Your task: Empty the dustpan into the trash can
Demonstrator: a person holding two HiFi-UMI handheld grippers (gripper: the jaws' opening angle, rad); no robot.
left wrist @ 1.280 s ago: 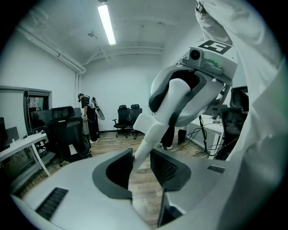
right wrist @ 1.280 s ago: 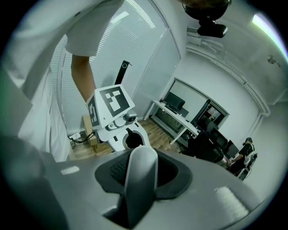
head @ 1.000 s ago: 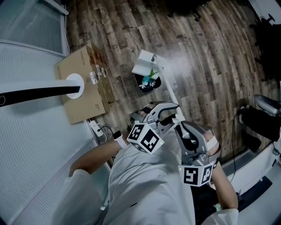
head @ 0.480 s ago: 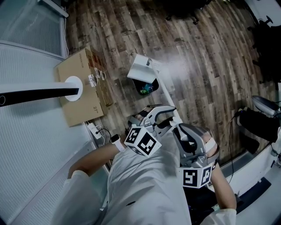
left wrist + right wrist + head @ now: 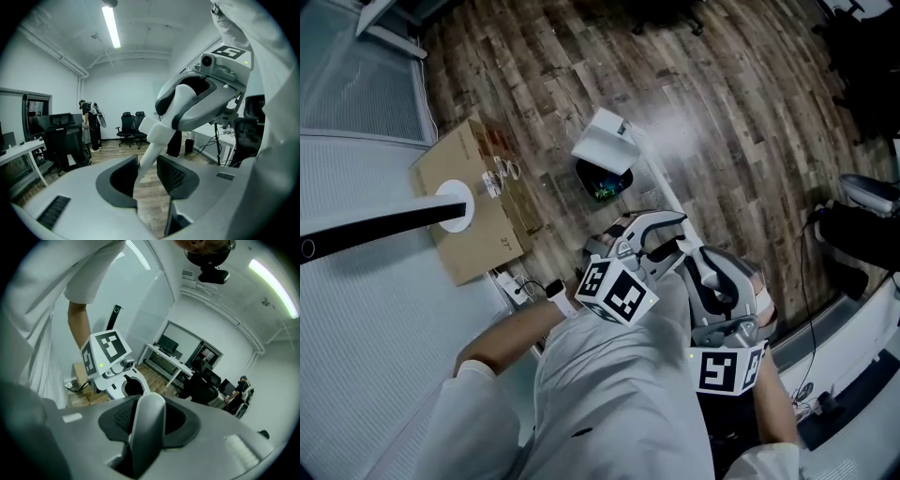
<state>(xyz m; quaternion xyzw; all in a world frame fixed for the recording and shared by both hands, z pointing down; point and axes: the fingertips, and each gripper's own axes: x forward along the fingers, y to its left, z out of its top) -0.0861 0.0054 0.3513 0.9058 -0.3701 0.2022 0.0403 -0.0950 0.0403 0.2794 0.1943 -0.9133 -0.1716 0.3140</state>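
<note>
A white dustpan (image 5: 602, 145) hangs tilted over the black trash can (image 5: 600, 186), which holds colourful scraps. Its long white handle (image 5: 661, 192) runs back to both grippers. My left gripper (image 5: 652, 234) is shut on the handle (image 5: 151, 145) lower down, the pole passing between its dark pads. Higher up and nearer the person's body, my right gripper (image 5: 701, 267) is shut on the rounded grey top end of the handle (image 5: 147, 420). The dustpan's inside is hidden from the head view.
A cardboard box (image 5: 473, 211) lies left of the can, with a white round base and a black pole (image 5: 450, 206) over it. Cables and a power strip (image 5: 520, 286) sit by the wall. Dark equipment (image 5: 862, 234) stands at the right on the wood floor.
The dustpan has swung further over the can's mouth and now covers more of it. Both grippers have risen a little with the handle.
</note>
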